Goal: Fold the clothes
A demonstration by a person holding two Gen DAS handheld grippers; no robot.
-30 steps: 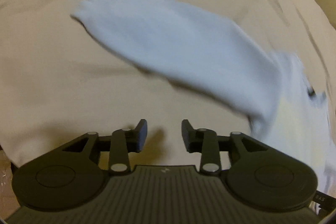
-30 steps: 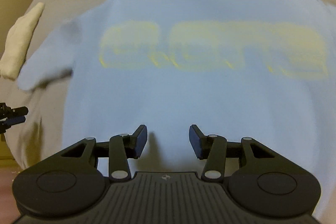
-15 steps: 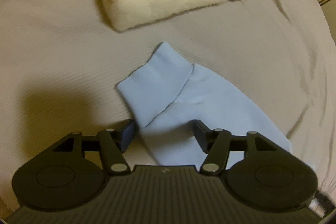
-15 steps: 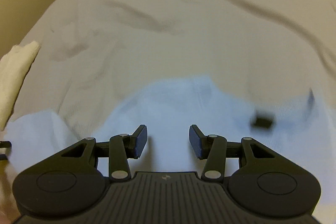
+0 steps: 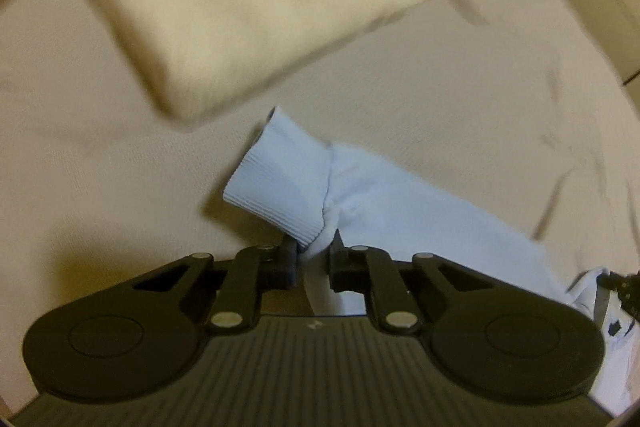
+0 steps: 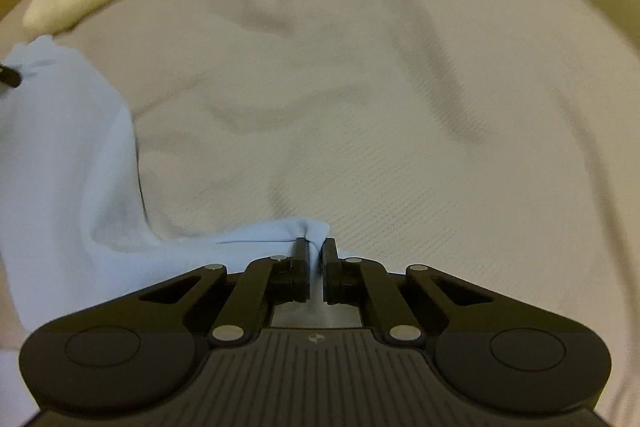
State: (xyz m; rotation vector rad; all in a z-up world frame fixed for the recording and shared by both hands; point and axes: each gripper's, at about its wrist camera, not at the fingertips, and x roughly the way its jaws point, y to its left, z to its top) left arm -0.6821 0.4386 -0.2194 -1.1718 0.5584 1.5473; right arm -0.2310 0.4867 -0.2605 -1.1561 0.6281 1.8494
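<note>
My left gripper (image 5: 313, 254) pinches the light-blue sweatshirt (image 5: 400, 203) just behind its ribbed cuff (image 5: 276, 183); only this view shows that. My right gripper (image 6: 315, 247) clamps another edge of it, over the grey sheet (image 6: 400, 107). Cream folded garment (image 5: 240, 7) lies beyond.

The cream folded towel (image 5: 248, 15) is showing only as a motion-blurred block in the left wrist view, its texture unreadable, and in the right wrist view it is smearing into a pale shape. The light blue sweatshirt (image 6: 68, 163) is running off the left and lower edges of the right wrist view, so its body is not showing. The pinched fabric is disappearing between the right gripper (image 6: 315, 247) fingers; the left gripper (image 5: 314, 251) body is covering the sleeve beneath it.
</note>
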